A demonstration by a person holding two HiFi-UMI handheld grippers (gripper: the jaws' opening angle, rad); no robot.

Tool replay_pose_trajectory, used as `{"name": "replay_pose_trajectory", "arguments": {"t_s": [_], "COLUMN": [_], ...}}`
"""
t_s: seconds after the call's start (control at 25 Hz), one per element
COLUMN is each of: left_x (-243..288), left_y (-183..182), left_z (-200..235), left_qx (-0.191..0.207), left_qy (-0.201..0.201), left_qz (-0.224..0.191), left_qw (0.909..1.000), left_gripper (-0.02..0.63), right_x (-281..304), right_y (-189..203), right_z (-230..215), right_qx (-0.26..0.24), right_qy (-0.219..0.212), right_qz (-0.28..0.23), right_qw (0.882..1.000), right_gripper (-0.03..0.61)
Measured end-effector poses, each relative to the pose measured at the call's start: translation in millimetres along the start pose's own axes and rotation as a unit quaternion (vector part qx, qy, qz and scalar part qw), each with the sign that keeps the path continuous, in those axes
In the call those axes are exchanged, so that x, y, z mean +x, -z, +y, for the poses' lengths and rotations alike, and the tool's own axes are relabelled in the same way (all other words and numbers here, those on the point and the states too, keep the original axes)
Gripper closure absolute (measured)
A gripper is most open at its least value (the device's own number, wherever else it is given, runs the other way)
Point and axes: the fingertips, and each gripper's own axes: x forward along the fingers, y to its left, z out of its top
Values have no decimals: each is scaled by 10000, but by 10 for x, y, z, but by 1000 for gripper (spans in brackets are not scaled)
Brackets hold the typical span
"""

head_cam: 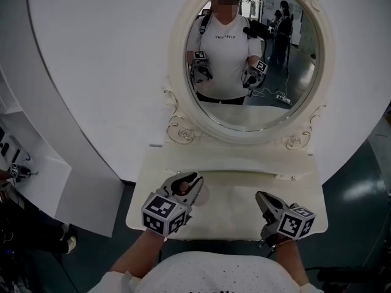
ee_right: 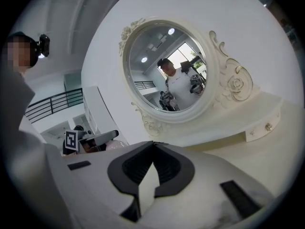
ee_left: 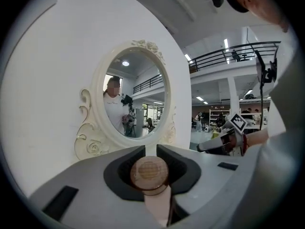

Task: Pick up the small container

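Note:
The small container has a round wooden lid and a pale pink body. My left gripper is shut on it, the dark pads pressing on the lid from both sides. In the head view the left gripper hovers over the left part of the cream vanity top, with the pink container showing just under its tips. My right gripper is over the right part of the top. In the right gripper view its jaws meet at the tips with nothing between them.
An oval mirror in an ornate cream frame stands at the back of the vanity and reflects the person and both grippers. A small drawer with a knob sits below it. A white curved wall and shelf unit are to the left.

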Motion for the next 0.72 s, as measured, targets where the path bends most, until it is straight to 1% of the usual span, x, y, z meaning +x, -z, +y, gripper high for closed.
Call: {"name": "replay_pose_trajectory", "arguments": {"t_s": [0.12,0.24,0.44,0.52,0.72], "left_x": [-76,-149,-198,-201,-204], "left_y": [-105,-147,-115,-78,-2], "left_z": [-218,-378,-499,-505,-540], "left_qx": [83,192,333,306,234], "left_qy": [255,392,472,456,481], "left_qz": [-108,-154,-127,-87,-33], "left_qw": [9996,9989,9983,9985,9986], "left_gripper": [537,537,537,537,537], "right_x": [9,-1,-33,-61,-106], "right_y": [5,97,185,213,267], "right_z": [84,106,137,140,121], "right_qx": [0,-92,-214,-305,-306], "right_qy": [-213,-206,-164,-111,-53], "right_qz": [-11,134,238,268,279], "right_qw": [9998,9997,9994,9991,9991], "right_gripper": [577,577,577,578,578]}}
